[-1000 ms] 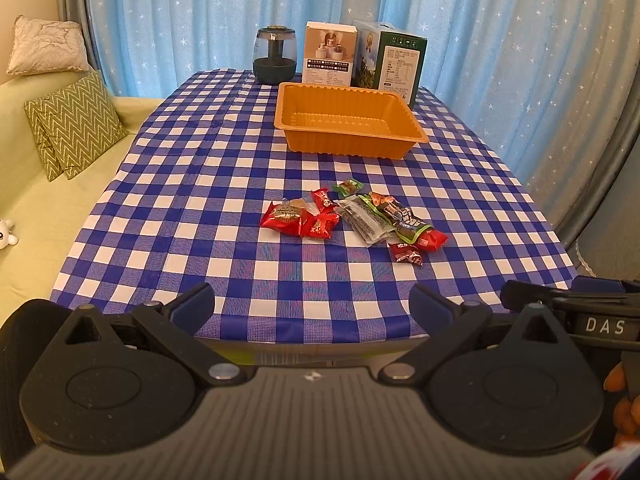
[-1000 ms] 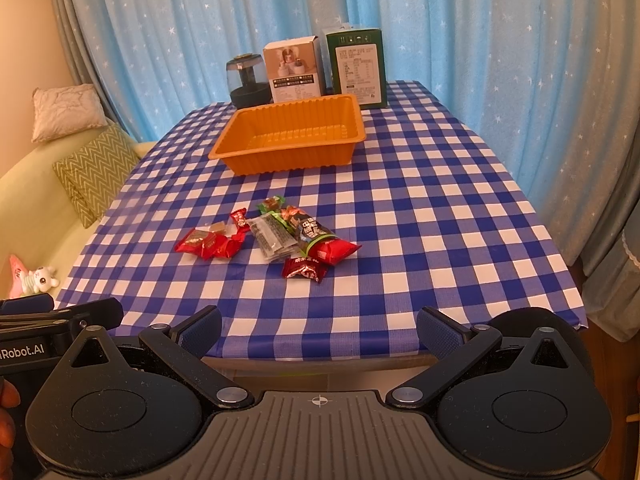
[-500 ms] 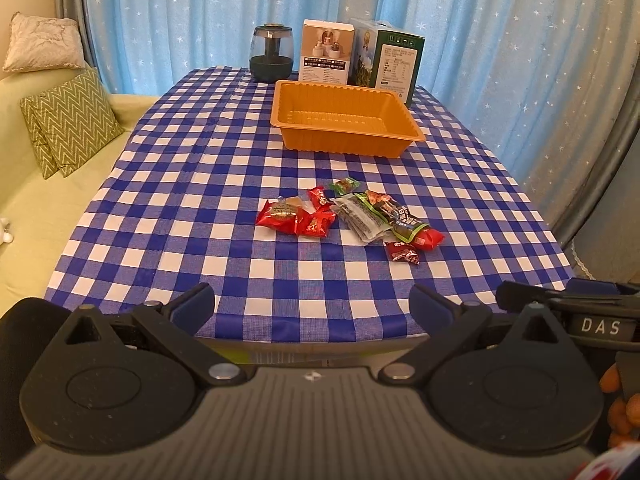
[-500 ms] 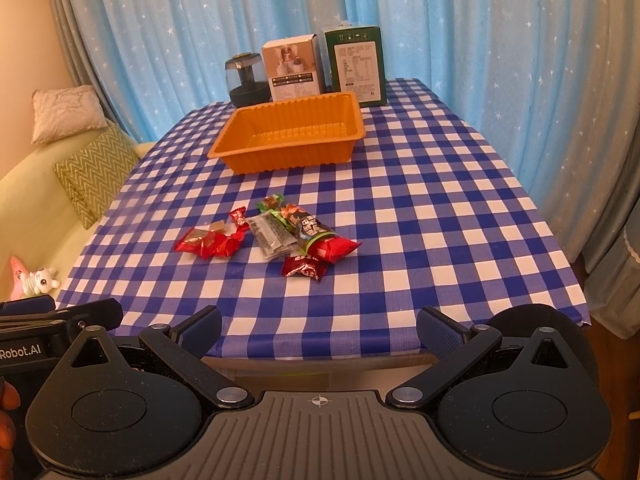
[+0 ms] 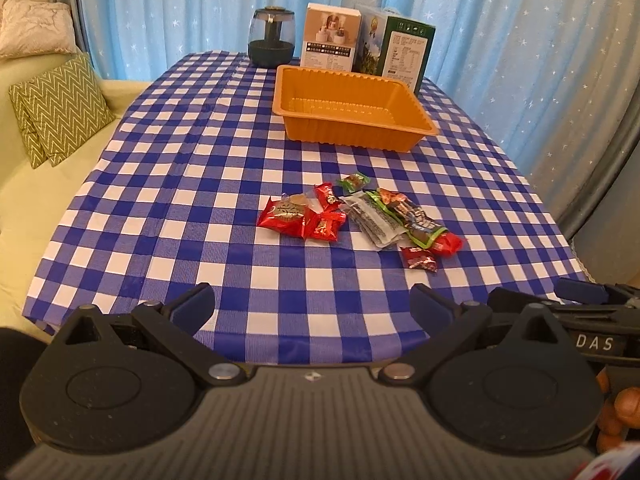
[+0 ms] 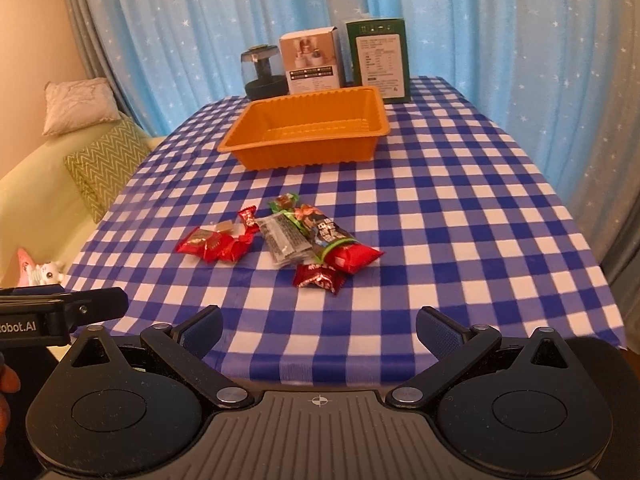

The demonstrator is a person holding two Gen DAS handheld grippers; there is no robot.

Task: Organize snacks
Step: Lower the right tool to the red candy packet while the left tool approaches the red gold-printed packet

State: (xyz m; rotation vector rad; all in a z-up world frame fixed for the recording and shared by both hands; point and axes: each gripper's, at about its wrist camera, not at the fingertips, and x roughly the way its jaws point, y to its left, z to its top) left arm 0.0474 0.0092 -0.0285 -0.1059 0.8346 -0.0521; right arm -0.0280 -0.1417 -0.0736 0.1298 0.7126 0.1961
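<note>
Several wrapped snacks [image 5: 356, 220] [image 6: 280, 240] lie in a loose pile on the blue checked tablecloth, mostly red packets with a grey sachet and a green-edged bar. Behind them stands an empty orange tray [image 5: 352, 120] [image 6: 308, 148]. My left gripper [image 5: 312, 306] hovers open over the table's near edge, short of the pile, nothing between its fingers. My right gripper [image 6: 318, 326] is also open and empty, at the near edge facing the pile. Each gripper shows at the edge of the other's view.
A dark glass jar [image 5: 272, 38] [image 6: 262, 74], a white box [image 5: 330, 36] [image 6: 312, 60] and a green box [image 5: 394, 50] [image 6: 380, 60] stand at the table's far end before blue star curtains. A sofa with cushions [image 5: 56, 108] lies left of the table.
Both grippers have crept slightly forward toward the table; the pile and tray appear a little nearer. Nothing was grasped, and both stay open.
</note>
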